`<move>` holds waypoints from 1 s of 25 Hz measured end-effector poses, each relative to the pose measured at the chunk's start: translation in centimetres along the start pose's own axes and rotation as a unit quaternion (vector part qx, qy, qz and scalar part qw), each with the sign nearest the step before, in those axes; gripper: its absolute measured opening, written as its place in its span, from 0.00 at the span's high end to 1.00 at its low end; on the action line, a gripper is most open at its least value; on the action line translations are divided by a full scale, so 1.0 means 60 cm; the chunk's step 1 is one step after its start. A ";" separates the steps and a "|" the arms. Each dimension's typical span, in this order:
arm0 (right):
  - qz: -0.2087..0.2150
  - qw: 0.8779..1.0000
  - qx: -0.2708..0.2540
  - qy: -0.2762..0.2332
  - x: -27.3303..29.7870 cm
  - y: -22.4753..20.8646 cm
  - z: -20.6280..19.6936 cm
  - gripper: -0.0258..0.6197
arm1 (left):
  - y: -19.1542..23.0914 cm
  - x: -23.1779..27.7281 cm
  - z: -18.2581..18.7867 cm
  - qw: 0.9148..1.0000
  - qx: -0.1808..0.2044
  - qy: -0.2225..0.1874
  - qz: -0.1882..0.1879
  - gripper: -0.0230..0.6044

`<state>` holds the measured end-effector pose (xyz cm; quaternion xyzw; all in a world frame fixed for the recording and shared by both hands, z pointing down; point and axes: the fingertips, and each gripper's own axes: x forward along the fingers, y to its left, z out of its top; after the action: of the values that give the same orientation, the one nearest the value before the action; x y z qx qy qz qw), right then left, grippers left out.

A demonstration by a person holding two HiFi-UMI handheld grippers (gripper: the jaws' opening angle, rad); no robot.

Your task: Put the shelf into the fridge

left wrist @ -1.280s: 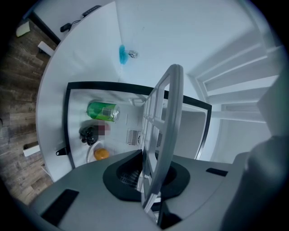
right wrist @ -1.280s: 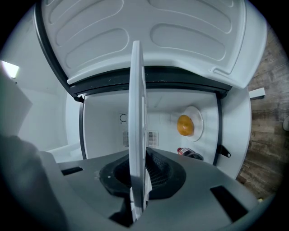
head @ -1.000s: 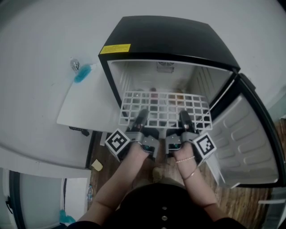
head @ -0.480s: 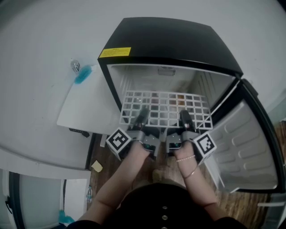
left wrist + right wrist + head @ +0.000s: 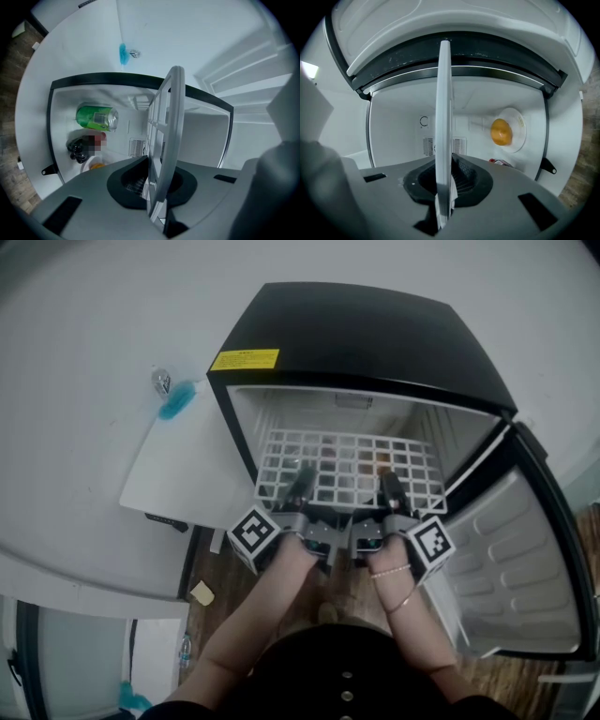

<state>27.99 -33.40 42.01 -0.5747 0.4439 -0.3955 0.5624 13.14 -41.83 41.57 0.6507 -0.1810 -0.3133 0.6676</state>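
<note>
At the mouth of the black fridge (image 5: 366,329), the white wire shelf (image 5: 347,465) lies flat. Its long axis runs side to side across the cavity, with the far edge inside and the near edge toward the person. The left gripper (image 5: 300,484) reaches forward on an outstretched forearm, its jaws clamped on the near edge left of middle. Just beside it, the right gripper (image 5: 389,486) reaches in parallel, its jaws pinching the same edge. The door (image 5: 511,568) stands swung wide at right.

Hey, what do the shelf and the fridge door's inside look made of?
The shelf: white open grid of thin bars with a smooth, matte coat; likely coated wire, possibly moulded plastic. The fridge door liner: white plastic by its look, with soft rounded formed ridges.
</note>
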 end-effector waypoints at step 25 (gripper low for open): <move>0.009 1.000 -0.010 -0.009 0.080 -0.002 0.018 0.91 | 0.007 0.077 0.028 1.000 0.006 -0.005 -0.017 0.91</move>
<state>30.43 -37.67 41.85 -0.5799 0.4481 -0.3811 0.5636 15.53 -46.10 41.35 0.6561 -0.1750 -0.3266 0.6574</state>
